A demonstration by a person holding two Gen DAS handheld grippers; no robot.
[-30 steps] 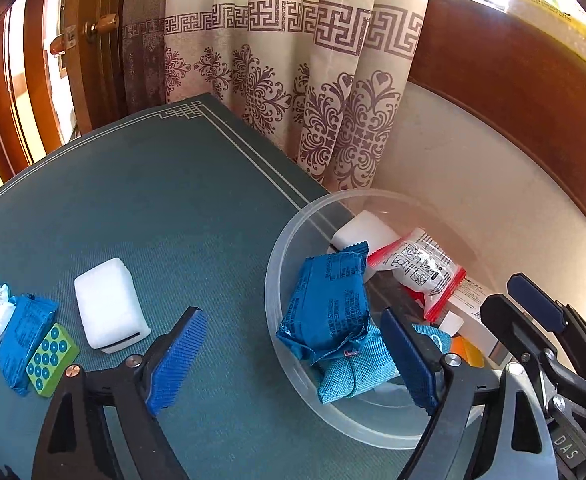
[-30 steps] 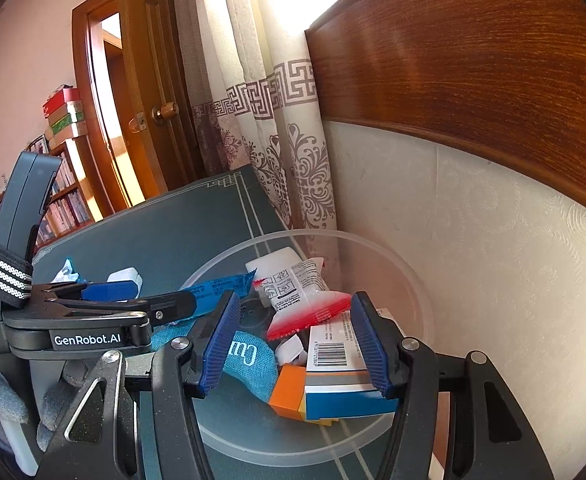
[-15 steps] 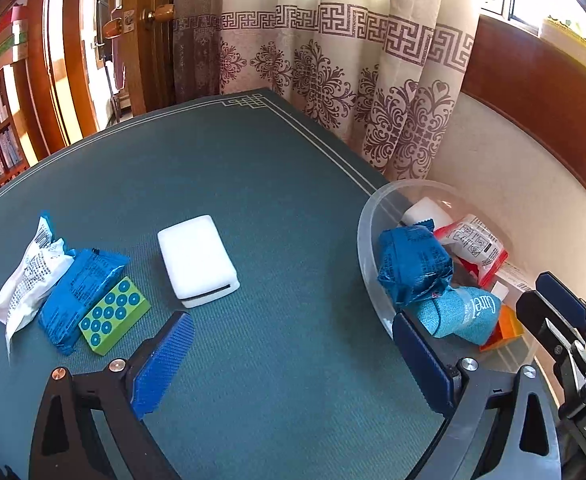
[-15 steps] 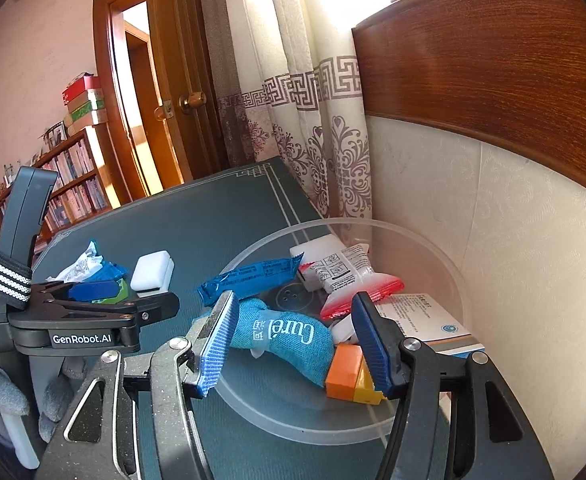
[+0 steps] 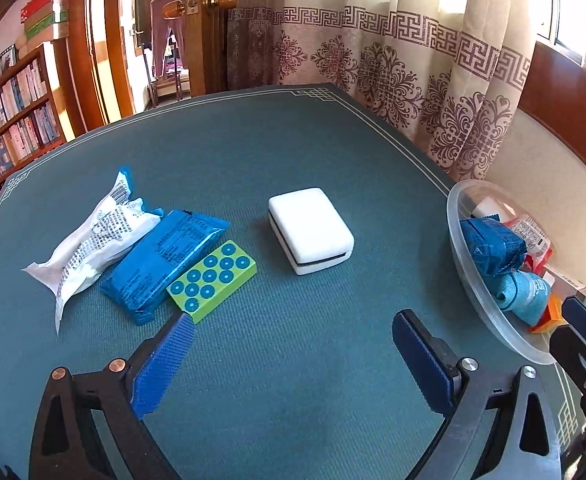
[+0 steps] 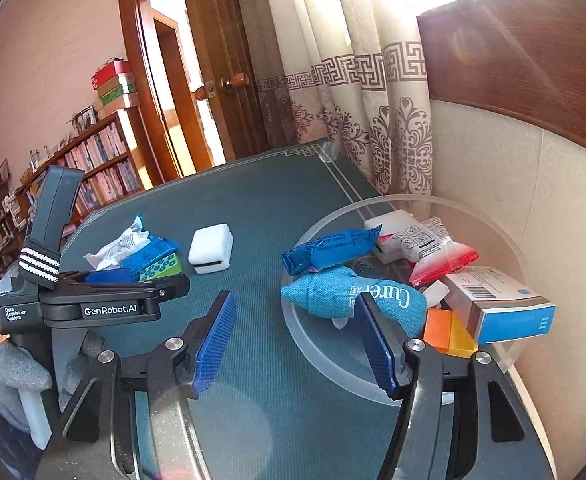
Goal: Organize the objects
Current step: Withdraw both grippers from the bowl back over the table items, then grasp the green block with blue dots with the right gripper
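Four things left on the tabletop (image 5: 293,140): white box (image 5: 311,230), green block (image 5: 212,280), two packets. Box: rigid, light, smooth; best pinched across short sides. Left gripper (image 5: 293,364) wide open, empty; right gripper (image 6: 297,344) just widening, empty, beside bowl (image 6: 509,236).

The left tongs (image 5: 293,360) are hovering wide apart over the green desk (image 5: 253,152), with nothing sitting between the blue pads (image 5: 161,368). Beyond them a white box (image 5: 311,230) is lying by itself. To its left a green block with blue dots (image 5: 212,280) is touching a blue packet (image 5: 165,258), which is lying against a white printed packet (image 5: 93,244). At the right edge a clear bowl (image 5: 473,292) is holding a blue wrapper (image 5: 493,246), a teal pouch (image 5: 527,294) and other items.
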